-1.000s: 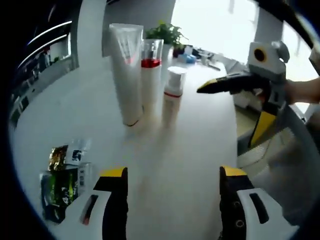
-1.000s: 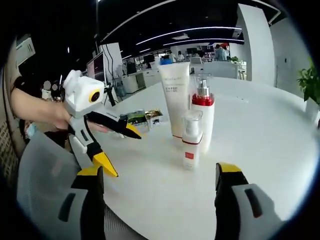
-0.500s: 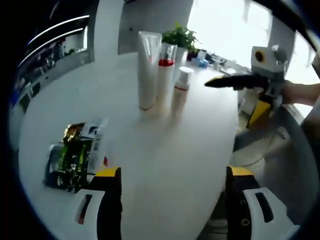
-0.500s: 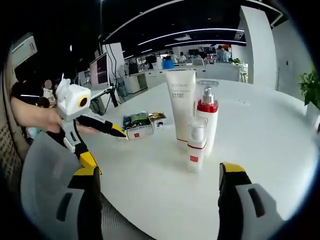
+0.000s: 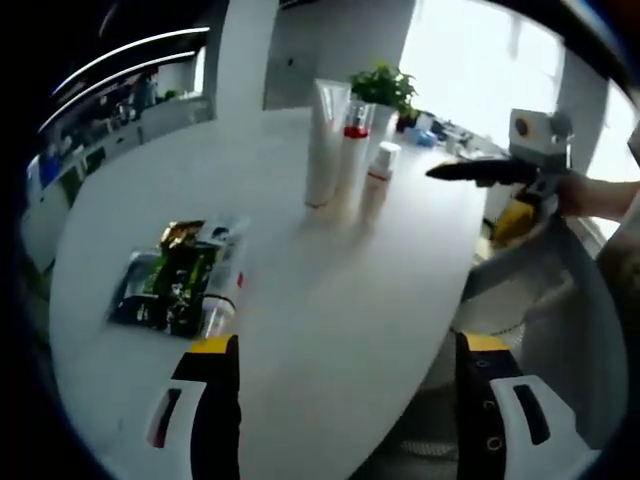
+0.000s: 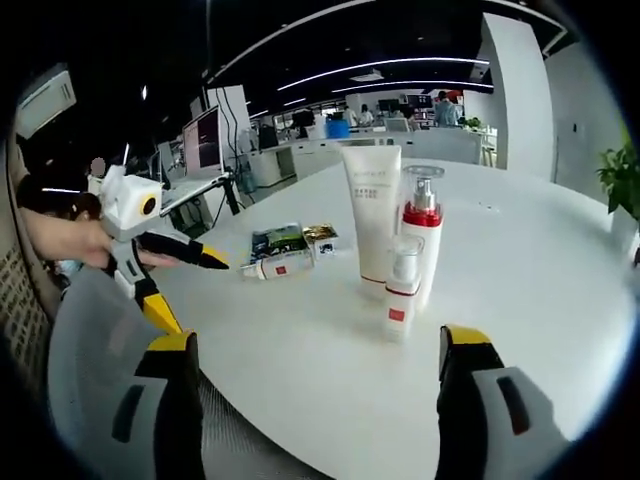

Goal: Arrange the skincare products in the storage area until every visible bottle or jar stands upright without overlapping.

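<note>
Three skincare products stand upright in a tight group on the white table (image 6: 520,300): a tall white tube (image 6: 372,218) on its cap, a pump bottle (image 6: 421,236) with a red band just beside it, and a small bottle (image 6: 402,300) in front of the pump bottle. In the left gripper view the same tube (image 5: 325,142), pump bottle (image 5: 353,150) and small bottle (image 5: 379,172) look smaller and farther up the table than a second ago, so the camera has pulled back from them. The sachets (image 5: 178,285), which lie flat well apart from the tube, now sit nearer the middle of that view; in the right gripper view the sachets (image 6: 285,248) lie left of the tube.

The left gripper (image 5: 340,370) has its jaws spread wide with nothing between them, low at the table's near edge. The right gripper (image 6: 312,372) is likewise wide apart and empty, short of the small bottle. The left gripper (image 6: 205,258), seen from the right one, has drawn farther from the tube than before.
</note>
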`<state>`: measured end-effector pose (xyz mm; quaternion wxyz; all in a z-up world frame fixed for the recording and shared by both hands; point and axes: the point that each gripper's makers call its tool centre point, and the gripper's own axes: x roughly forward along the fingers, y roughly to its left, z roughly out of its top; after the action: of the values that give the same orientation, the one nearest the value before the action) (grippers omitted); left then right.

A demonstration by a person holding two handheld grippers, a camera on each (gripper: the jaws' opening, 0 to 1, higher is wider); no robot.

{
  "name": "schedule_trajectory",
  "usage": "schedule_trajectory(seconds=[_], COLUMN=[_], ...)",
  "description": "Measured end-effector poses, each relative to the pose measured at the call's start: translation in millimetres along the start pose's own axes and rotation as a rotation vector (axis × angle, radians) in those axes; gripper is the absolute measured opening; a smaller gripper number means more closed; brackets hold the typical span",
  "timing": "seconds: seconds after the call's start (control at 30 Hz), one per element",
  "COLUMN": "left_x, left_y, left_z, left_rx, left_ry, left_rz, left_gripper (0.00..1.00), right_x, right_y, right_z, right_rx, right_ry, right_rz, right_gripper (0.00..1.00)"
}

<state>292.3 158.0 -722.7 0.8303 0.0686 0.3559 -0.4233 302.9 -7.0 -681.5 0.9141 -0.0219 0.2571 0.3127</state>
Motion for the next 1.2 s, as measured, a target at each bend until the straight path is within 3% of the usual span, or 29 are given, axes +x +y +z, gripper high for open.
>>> schedule_trajectory(seconds=[0.53,1.2], left_x=[-30.4,-38.6], left_y=[7.0,12.7], left_z=[-8.0,-12.9], left_rx=[-0.053,-0.072], left_ry=[-0.047,-0.065], left_rz=[0.064,0.095], left_gripper=[0.87,0.85], right_x=[-4.9,-1.7], right_y=[17.9,21.0], right_z=[7.1,1.4], right_rx=[-0.034,-0.062], right_ry=[-0.004,0.028], right_rz=[0.007,0.017], right_gripper=[0.99,0.99])
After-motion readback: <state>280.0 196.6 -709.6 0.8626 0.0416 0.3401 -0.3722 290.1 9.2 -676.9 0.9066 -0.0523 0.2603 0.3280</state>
